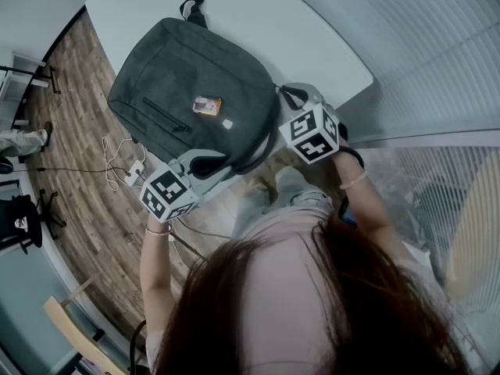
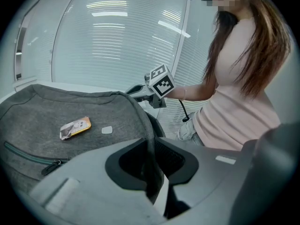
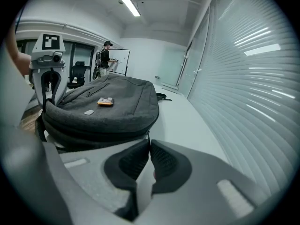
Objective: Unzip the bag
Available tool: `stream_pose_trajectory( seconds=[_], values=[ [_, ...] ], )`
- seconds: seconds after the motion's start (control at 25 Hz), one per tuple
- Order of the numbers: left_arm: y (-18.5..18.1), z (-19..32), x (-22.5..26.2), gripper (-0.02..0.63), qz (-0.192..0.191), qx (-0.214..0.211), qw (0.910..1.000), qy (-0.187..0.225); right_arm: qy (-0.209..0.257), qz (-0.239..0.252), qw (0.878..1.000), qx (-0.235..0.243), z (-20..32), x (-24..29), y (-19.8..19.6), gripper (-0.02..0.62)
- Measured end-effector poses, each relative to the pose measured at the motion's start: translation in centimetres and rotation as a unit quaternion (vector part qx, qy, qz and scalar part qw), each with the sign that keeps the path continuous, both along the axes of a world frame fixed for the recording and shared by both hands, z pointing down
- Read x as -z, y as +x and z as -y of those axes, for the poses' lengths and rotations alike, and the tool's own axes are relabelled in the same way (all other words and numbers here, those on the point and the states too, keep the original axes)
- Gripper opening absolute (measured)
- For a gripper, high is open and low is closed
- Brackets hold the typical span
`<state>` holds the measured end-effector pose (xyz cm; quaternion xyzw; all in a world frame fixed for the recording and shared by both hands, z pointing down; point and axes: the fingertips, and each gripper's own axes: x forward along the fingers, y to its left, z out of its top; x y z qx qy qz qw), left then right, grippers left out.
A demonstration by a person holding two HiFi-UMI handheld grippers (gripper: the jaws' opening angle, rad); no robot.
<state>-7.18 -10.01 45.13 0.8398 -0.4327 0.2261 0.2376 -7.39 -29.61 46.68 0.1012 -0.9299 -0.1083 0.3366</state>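
Step in hand: I judge the unzipping to be at its start. Both grips are taken, and the backpack shows no opened seam yet.
Left gripper: my jaws stand part-way closed, clamped on a dark band of the bag's near edge to steady it.
Right gripper: jaws almost together on a thin tab at the bag's side seam. This is probably the zip pull, though it is too small to be sure.
Backpack: lying flat on the white counter, front panel up, its near edge at both sets of jaws.
Next move: I would draw the right jaws along the seam, away from the left, with the tab pinched and the left hold firm.
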Motion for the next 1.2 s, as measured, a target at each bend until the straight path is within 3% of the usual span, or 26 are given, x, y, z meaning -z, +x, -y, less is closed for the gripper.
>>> stream_pose_trajectory(
  seconds=[0.44, 0.8, 1.2],
  values=[
    [-0.1, 0.0, -0.1, 0.069, 0.002, 0.0, 1.0, -0.001, -0.011, 0.006, 0.997, 0.071, 2.1, 0.0, -2.3, 0.019],
    [0.0, 0.1, -0.1, 0.069, 0.001, -0.001, 1.0, -0.003, 0.003, -0.014, 0.99, 0.14, 3.1, 0.2, -4.1, 0.018],
    [-0.1, 0.1, -0.4, 0.069, -0.008, -0.001, 0.9999, -0.007, 0.031, -0.028, 0.982, 0.183, 3.9, 0.0, -6.3, 0.02]
  ],
)
